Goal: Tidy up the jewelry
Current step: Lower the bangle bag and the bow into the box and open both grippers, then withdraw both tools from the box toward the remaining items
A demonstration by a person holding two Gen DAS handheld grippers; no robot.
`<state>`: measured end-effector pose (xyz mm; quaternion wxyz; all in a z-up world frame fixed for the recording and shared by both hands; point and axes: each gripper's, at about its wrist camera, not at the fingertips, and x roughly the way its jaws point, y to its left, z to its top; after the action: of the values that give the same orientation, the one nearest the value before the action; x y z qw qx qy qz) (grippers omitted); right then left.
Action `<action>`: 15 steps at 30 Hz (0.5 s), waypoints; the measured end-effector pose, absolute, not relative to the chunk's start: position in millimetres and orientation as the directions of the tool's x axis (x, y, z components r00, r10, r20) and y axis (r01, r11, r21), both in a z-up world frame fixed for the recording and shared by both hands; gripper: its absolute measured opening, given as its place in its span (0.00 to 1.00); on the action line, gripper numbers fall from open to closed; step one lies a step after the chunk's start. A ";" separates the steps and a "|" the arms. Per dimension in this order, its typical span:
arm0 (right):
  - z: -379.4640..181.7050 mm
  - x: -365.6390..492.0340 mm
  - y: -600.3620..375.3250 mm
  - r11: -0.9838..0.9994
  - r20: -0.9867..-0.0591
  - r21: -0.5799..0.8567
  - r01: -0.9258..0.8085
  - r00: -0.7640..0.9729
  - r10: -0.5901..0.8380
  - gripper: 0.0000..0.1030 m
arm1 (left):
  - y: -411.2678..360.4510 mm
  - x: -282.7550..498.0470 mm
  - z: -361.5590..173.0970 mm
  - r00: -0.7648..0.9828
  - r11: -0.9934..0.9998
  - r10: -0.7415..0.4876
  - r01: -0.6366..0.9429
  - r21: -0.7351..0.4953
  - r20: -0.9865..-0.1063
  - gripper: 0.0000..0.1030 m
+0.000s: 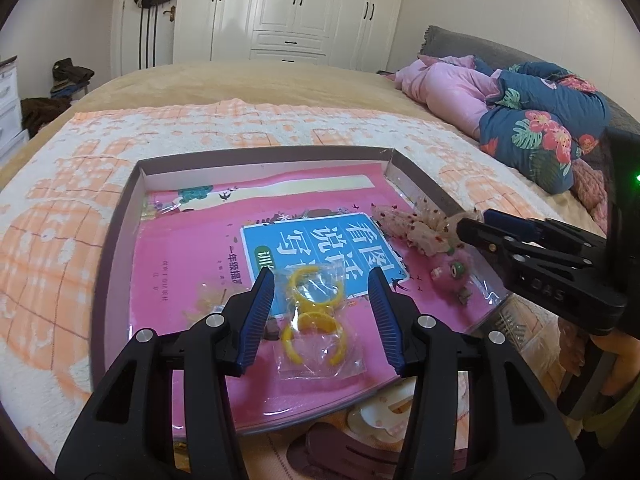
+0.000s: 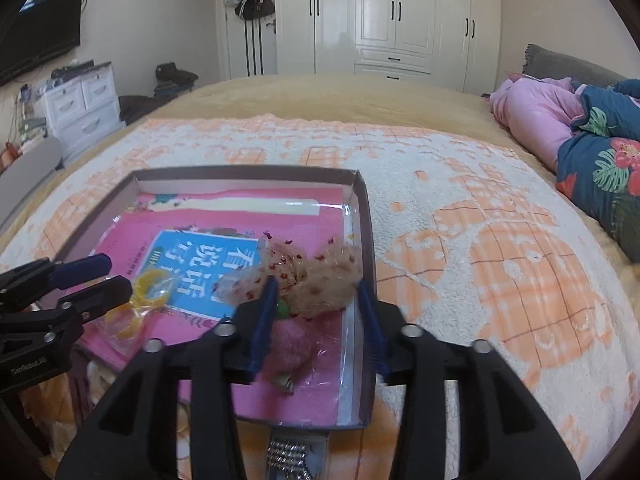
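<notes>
A shallow brown box [image 1: 120, 216] lies on the bed with a pink book [image 1: 192, 264] inside it. Yellow rings in a clear bag [image 1: 316, 316] rest on the book. My left gripper [image 1: 322, 292] is open and straddles the bag just above it. A beige mesh hair bow with red specks [image 1: 416, 226] and a pink fluffy charm [image 1: 448, 270] lie at the box's right side. My right gripper [image 2: 318, 296] is open around the bow [image 2: 316, 280], with the pink charm [image 2: 290, 344] between its fingers below. It also shows in the left wrist view [image 1: 476, 224].
An orange and white blanket [image 2: 480, 248] covers the bed around the box [image 2: 366, 216]. Pink and floral bedding [image 1: 520, 108] is piled at the far right. A sparkly strap [image 2: 286, 456] lies at the box's near edge. White wardrobes [image 1: 296, 8] stand behind.
</notes>
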<state>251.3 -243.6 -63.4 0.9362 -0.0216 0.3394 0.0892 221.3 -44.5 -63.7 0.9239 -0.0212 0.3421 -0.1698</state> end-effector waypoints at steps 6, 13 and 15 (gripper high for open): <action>-48.9 231.2 -247.3 0.984 -0.585 0.027 -0.178 0.795 0.160 0.59 | -40.0 215.9 -57.0 0.725 0.944 -0.323 0.291 -0.155 -0.609 0.45; -30.7 209.8 -250.2 0.985 -0.523 0.008 -0.170 0.839 0.149 0.70 | -33.0 206.4 -41.4 0.760 0.950 -0.311 0.270 -0.157 -0.572 0.56; -27.4 205.2 -251.4 0.986 -0.511 0.005 -0.166 0.848 0.145 0.73 | -29.5 203.3 -37.2 0.770 0.951 -0.308 0.262 -0.162 -0.559 0.58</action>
<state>205.2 -251.4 -27.4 0.9609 -0.0198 0.2640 0.0808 203.3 -29.5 -37.2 0.9400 -0.0375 0.3033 -0.1517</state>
